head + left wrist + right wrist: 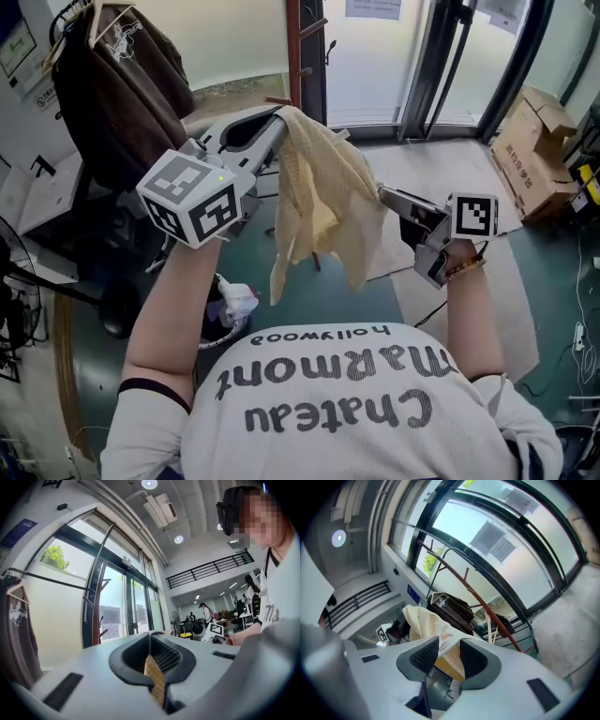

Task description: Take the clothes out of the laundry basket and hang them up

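Note:
A pale yellow cloth (pixel 323 192) hangs in front of me at chest height. My left gripper (pixel 279 117) is shut on its top edge, and in the left gripper view a strip of the cloth (pixel 155 686) is pinched between the closed jaws of that gripper (pixel 151 656). My right gripper (pixel 382 194) points at the cloth's right side. Its jaws (pixel 449 644) stand apart, with a fold of the cloth (pixel 421 620) lying loosely between them. A brown garment (pixel 122 89) hangs on a hanger at the upper left.
A red-brown stand pole (pixel 300 47) rises behind the cloth, before glass doors (pixel 375 56). Cardboard boxes (pixel 536 150) lie at the right. A white object (pixel 234 302) sits low by my left arm. Other people work at desks (pixel 206 620) farther back.

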`<state>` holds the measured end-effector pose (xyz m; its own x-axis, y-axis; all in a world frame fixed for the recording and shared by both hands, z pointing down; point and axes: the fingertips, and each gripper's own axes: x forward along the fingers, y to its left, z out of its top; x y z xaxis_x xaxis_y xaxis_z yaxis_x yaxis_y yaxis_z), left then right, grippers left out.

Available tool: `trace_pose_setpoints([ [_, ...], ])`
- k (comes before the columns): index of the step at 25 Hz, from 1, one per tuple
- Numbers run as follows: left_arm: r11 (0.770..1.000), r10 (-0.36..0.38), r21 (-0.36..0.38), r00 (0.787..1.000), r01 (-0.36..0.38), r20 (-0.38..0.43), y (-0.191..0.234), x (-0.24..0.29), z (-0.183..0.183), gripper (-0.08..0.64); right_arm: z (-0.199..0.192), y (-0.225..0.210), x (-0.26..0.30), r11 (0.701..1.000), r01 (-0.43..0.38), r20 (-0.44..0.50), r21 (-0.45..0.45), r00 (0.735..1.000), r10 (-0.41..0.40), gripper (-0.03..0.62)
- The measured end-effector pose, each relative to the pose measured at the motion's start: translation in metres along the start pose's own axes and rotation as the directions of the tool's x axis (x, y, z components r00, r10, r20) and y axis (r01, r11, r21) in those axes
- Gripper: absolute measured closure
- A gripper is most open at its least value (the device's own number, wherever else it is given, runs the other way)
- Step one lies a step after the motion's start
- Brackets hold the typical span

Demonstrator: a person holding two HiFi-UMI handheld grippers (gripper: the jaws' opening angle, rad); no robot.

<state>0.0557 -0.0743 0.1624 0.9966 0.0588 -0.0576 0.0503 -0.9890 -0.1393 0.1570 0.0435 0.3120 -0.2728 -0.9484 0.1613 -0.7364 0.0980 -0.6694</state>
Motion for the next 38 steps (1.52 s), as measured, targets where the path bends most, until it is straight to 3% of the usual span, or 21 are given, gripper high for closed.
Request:
trace_pose_setpoints([
  [3,0.998,-0.013,-0.061,1.000,0.014,0.018,-0.005,0.020,-0.009,0.546,0.000,-0.037,-0.038,0.983,-0.042,0.099,0.178,0.995,0.025,0.414],
  [5,0.995,-0.028,-0.096,0.999,0.029,0.017,-0.005,0.033,-0.014,0.546,0.005,-0.054,-0.062,0.979,-0.031,0.181,0.201,0.983,-0.006,0.414],
  [7,0.993,-0.057,-0.106,0.998,0.056,-0.002,-0.009,0.049,-0.017,0.546,0.016,-0.047,-0.073,0.997,0.025,0.235,0.069,0.971,-0.041,0.411],
  [9,0.988,-0.095,-0.123,0.995,0.093,-0.017,-0.014,0.071,-0.018,0.546,0.026,-0.020,-0.067,0.994,0.072,0.253,-0.084,0.966,-0.049,0.411],
  [13,0.981,-0.140,-0.140,0.990,0.135,-0.023,-0.025,0.118,-0.022,0.546,0.026,0.031,-0.021,0.951,-0.012,0.128,-0.310,0.990,0.054,0.371],
  [15,0.974,-0.155,-0.168,0.988,0.152,-0.002,-0.028,0.137,-0.024,0.546,0.020,0.030,0.003,0.937,-0.019,0.077,-0.348,0.996,0.049,0.333],
  [17,0.968,-0.171,-0.184,0.985,0.172,0.022,-0.033,0.157,-0.024,0.546,0.014,0.005,0.021,0.934,0.037,0.052,-0.355,0.998,-0.019,0.319],
  [23,0.953,-0.209,-0.210,0.976,0.218,0.066,-0.030,0.216,-0.031,0.546,0.038,-0.086,0.046,0.928,0.203,0.088,-0.314,0.979,-0.184,0.304],
  [24,0.951,-0.218,-0.209,0.973,0.228,0.070,-0.025,0.223,-0.033,0.546,0.044,-0.098,0.045,0.928,0.218,0.085,-0.303,0.976,-0.202,0.339],
  [26,0.953,-0.222,-0.193,0.972,0.232,0.069,-0.009,0.237,-0.036,0.546,0.056,-0.113,0.035,0.934,0.226,0.077,-0.277,0.974,-0.213,0.512],
  [28,0.958,-0.218,-0.175,0.974,0.226,0.065,0.009,0.251,-0.040,0.545,0.076,-0.124,0.015,0.930,0.246,0.078,-0.274,0.969,-0.233,0.513],
  [32,0.966,-0.232,-0.107,0.971,0.236,0.054,0.035,0.267,-0.048,0.545,0.143,-0.139,-0.035,0.871,0.375,0.190,-0.317,0.925,-0.329,0.540],
  [35,0.951,-0.299,-0.062,0.953,0.302,0.056,0.036,0.270,-0.056,0.545,0.207,-0.143,-0.066,0.808,0.494,0.371,-0.320,0.850,-0.373,0.544],
  [38,0.933,-0.343,-0.100,0.938,0.346,0.052,0.030,0.277,-0.061,0.545,0.264,-0.138,-0.080,0.766,0.551,0.501,-0.330,0.790,-0.353,0.546],
])
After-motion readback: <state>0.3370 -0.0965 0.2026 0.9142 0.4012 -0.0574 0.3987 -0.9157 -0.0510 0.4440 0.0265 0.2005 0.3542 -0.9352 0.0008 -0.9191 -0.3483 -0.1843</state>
